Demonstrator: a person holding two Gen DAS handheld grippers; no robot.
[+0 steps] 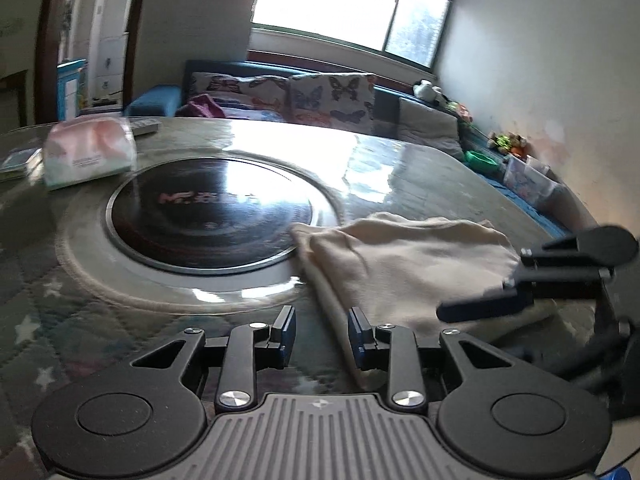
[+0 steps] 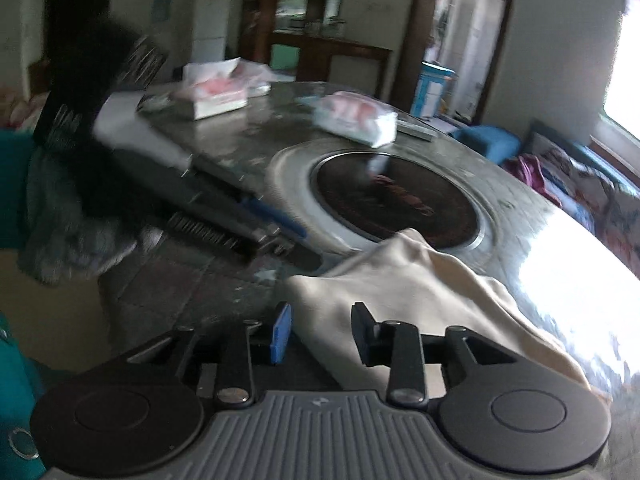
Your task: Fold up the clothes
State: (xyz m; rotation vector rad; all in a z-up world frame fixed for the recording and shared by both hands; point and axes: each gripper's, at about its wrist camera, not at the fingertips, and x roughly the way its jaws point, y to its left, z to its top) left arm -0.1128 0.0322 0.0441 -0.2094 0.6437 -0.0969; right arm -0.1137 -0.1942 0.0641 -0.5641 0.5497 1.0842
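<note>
A cream cloth point(image 1: 404, 258) lies crumpled on the glossy table, to the right of the round black hob. My left gripper point(image 1: 322, 330) is open above the table; the cloth's edge runs by its right-hand finger point(image 1: 360, 330), and dark tabletop shows in the gap. In the right wrist view the same cloth point(image 2: 420, 280) spreads from the hob's rim toward the camera. My right gripper point(image 2: 322, 330) is open, with a fold of cloth lying loose between its pads. Each view shows the other gripper blurred: the right one's finger point(image 1: 480, 307), the left one's blue finger point(image 2: 276, 216).
A round black hob point(image 1: 208, 216) is set into the table point(image 1: 100, 312). Tissue packs point(image 2: 356, 118) point(image 2: 216, 98) lie at the far side. A black sleeve with a white cuff point(image 2: 132, 132) reaches in. A sofa with butterfly cushions point(image 1: 332, 96) stands beyond.
</note>
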